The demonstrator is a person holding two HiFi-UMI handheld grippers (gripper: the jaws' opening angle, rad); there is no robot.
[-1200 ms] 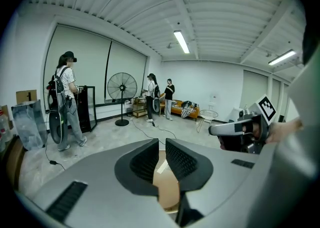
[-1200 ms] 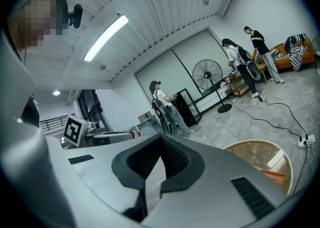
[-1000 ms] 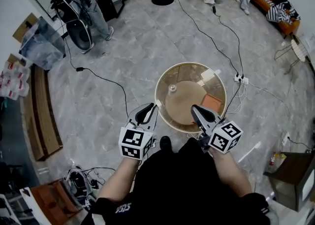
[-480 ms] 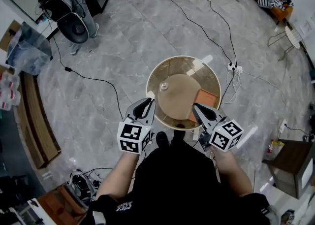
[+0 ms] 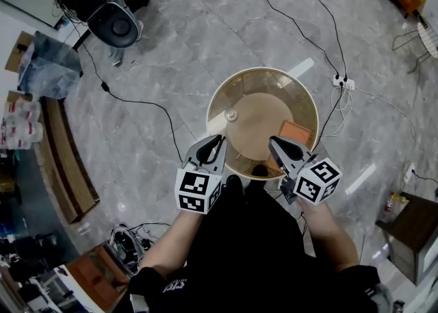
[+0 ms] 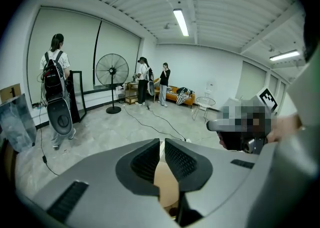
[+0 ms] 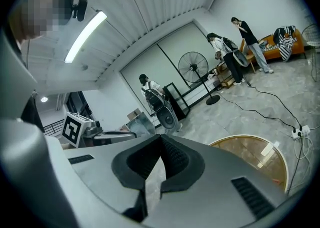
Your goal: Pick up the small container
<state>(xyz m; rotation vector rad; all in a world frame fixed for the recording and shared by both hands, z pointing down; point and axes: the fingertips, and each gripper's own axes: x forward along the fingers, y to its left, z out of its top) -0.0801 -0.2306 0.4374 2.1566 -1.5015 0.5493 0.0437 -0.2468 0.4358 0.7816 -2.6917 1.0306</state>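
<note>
The small container (image 5: 231, 115), a little pale cup-like thing, stands on the left part of the round glass-rimmed table (image 5: 248, 85). An orange-brown square (image 5: 295, 132) lies on the table's right side. My left gripper (image 5: 219, 140) hangs over the near left rim, a short way from the container, jaws shut and empty. My right gripper (image 5: 273, 142) is over the near rim beside the orange square, also shut and empty. In the left gripper view the left gripper (image 6: 162, 143) shows its pads together over the tabletop. The right gripper view shows the right gripper (image 7: 161, 139) closed, with the table (image 7: 250, 154) to its right.
A power strip (image 5: 344, 82) and cables trail over the floor beyond the table. A black floor fan (image 5: 113, 27) and a person stand at the far left. A wooden bench (image 5: 65, 161) and a plastic bag (image 5: 48, 65) line the left wall. My feet (image 5: 233, 183) are at the table's near edge.
The head view has swung, so the fan and the people have slid toward the top left. Both grippers stay shut at the table's near rim. My feet are now closer under the rim.
</note>
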